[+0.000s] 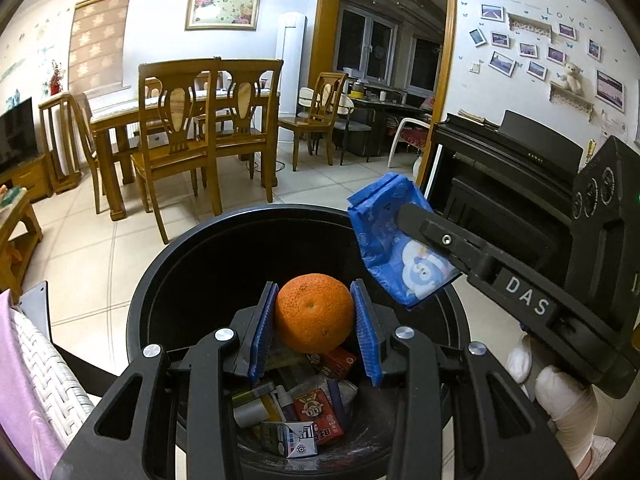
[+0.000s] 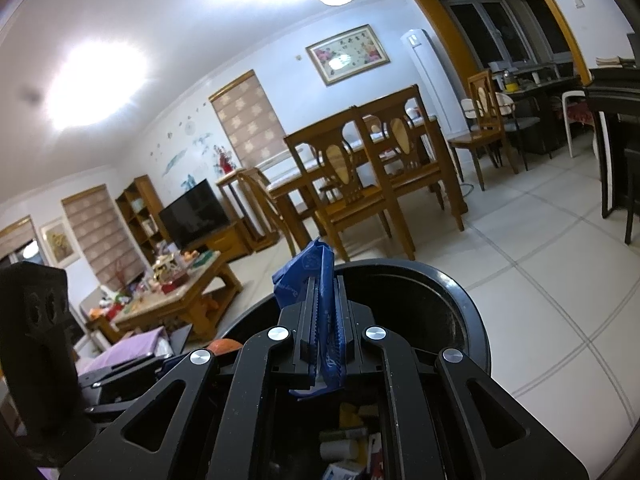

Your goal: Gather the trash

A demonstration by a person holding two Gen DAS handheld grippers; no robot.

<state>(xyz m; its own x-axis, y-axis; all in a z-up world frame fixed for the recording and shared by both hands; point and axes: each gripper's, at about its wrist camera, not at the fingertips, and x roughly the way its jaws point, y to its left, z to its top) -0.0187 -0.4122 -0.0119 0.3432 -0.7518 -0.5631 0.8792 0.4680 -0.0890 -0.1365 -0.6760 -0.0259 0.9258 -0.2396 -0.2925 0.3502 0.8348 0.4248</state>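
**Two grippers hold trash above a black bin**

The left gripper (image 1: pixel 314 312) is partly open, its blue pads clamped on either side of an orange (image 1: pixel 314 312), held just above the mouth of a round black bin (image 1: pixel 160 280). The right gripper (image 2: pixel 325 320) is closed almost fully on a crumpled blue wrapper (image 2: pixel 316 264), held above the bin's right rim; in the left view a cartoon figure shows on the wrapper. Inside the bin lie small cartons (image 1: pixel 318 410) and other packaging. A gloved hand (image 1: pixel 568 408) grips the right tool. Behind stand wooden dining chairs (image 1: pixel 180 128) and a black piano (image 1: pixel 520 160) on a tiled floor.
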